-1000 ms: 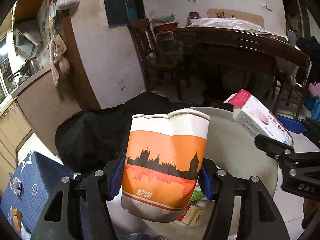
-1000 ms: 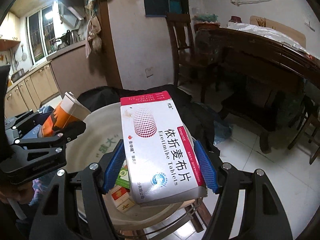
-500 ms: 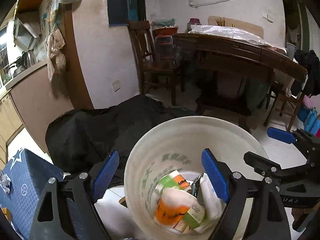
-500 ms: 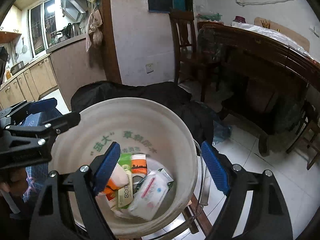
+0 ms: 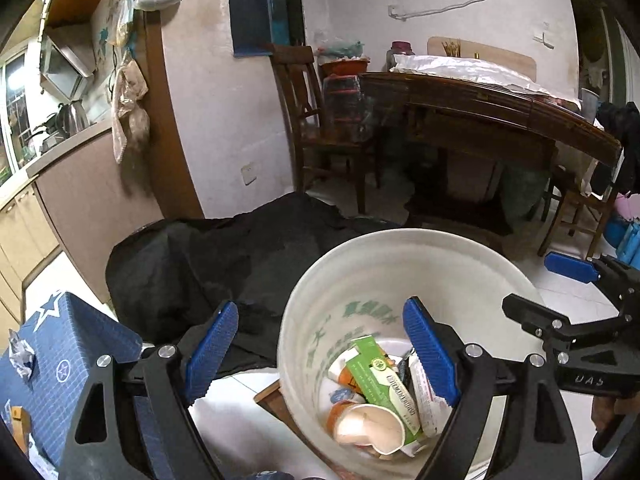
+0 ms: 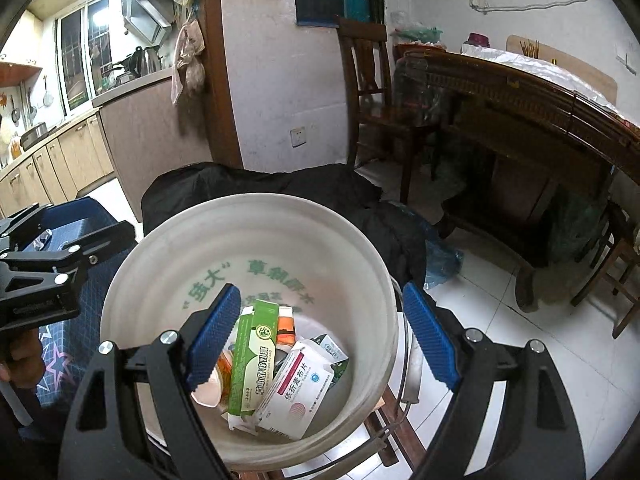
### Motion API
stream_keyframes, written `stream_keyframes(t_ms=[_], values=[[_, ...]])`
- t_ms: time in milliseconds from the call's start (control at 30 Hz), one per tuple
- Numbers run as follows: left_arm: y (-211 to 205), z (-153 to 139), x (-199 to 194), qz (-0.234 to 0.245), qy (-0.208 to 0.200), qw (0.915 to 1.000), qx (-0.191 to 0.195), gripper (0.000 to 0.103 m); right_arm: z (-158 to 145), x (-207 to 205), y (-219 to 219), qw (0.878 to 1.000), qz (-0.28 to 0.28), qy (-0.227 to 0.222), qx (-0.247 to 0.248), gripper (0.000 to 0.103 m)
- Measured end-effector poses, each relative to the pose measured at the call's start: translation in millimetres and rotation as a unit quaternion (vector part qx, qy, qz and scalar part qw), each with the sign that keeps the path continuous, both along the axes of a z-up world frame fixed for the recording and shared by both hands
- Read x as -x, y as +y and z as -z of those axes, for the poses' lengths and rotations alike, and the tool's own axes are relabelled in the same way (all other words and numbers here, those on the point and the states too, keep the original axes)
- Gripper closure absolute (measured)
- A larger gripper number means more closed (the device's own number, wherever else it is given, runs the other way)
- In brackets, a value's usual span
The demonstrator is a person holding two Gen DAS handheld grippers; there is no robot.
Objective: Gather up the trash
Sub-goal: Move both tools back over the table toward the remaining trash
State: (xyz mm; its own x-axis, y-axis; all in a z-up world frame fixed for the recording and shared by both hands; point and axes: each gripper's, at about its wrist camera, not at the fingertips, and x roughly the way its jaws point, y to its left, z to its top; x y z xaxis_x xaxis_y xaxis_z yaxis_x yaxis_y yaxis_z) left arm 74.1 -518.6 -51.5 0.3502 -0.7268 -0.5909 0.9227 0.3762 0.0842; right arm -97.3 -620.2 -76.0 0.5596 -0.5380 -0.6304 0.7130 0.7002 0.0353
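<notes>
Both the left gripper [image 5: 320,352] and right gripper [image 6: 320,336] hang above the white bucket [image 6: 360,248], jaws released and empty; paper cup [image 5: 370,428] and tablet box [image 6: 298,392] lie inside the bucket.

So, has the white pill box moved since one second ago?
Yes. It has left the right gripper, whose jaws have just opened, and dropped into the bucket, where the pill box lies beside the green box.

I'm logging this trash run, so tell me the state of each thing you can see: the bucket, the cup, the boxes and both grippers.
white bucket: upright, partly filled
paper cup: on its side in the bucket
green box: leaning among the trash, flap open
pink and white tablet box: lying in the bucket
left gripper: open, nothing between its jaws
right gripper: open, nothing between its jaws
</notes>
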Motion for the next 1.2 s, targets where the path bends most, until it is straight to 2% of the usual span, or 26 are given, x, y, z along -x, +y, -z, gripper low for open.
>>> stream_keyframes(t_ms=[267, 400, 533, 667, 867, 967, 1067, 1133, 1200], values=[[37, -2, -14, -0.027, -0.003, 0.9996, 0.003, 0.018, -5, -6, 9, 1.0, -0.008, -0.007, 0.001, 0.026], [74, -1, -24, -0.047, -0.007, 0.9988, 0.009, 0.018, -11, -12, 18, 1.0, -0.02, -0.021, -0.001, 0.026], [120, 2, -38, -0.077, 0.003, 0.9968, 0.021, 0.018, -17, -25, 36, 0.997, -0.052, -0.051, -0.01, 0.026], [171, 7, -62, -0.123, 0.027, 0.9916, 0.028, 0.018, -24, -47, 65, 0.991, -0.104, -0.079, -0.017, 0.03], [268, 18, -104, -0.213, 0.061, 0.9744, 0.036, 0.018, -20, -99, 122, 0.974, -0.203, -0.089, -0.048, 0.03], [312, 23, -117, -0.243, 0.055, 0.9681, 0.029, 0.018, -11, -123, 150, 0.966, -0.241, -0.074, -0.061, 0.03], [367, 33, -136, -0.286, 0.041, 0.9574, 0.001, 0.018, 1, -148, 182, 0.956, -0.278, -0.055, -0.073, 0.03], [397, 37, -153, -0.311, 0.042, 0.9494, -0.014, 0.018, 8, -159, 202, 0.949, -0.302, -0.042, -0.078, 0.028], [438, 31, -183, -0.355, 0.019, 0.9339, -0.036, 0.018, 14, -165, 219, 0.944, -0.319, -0.032, -0.077, 0.026]])
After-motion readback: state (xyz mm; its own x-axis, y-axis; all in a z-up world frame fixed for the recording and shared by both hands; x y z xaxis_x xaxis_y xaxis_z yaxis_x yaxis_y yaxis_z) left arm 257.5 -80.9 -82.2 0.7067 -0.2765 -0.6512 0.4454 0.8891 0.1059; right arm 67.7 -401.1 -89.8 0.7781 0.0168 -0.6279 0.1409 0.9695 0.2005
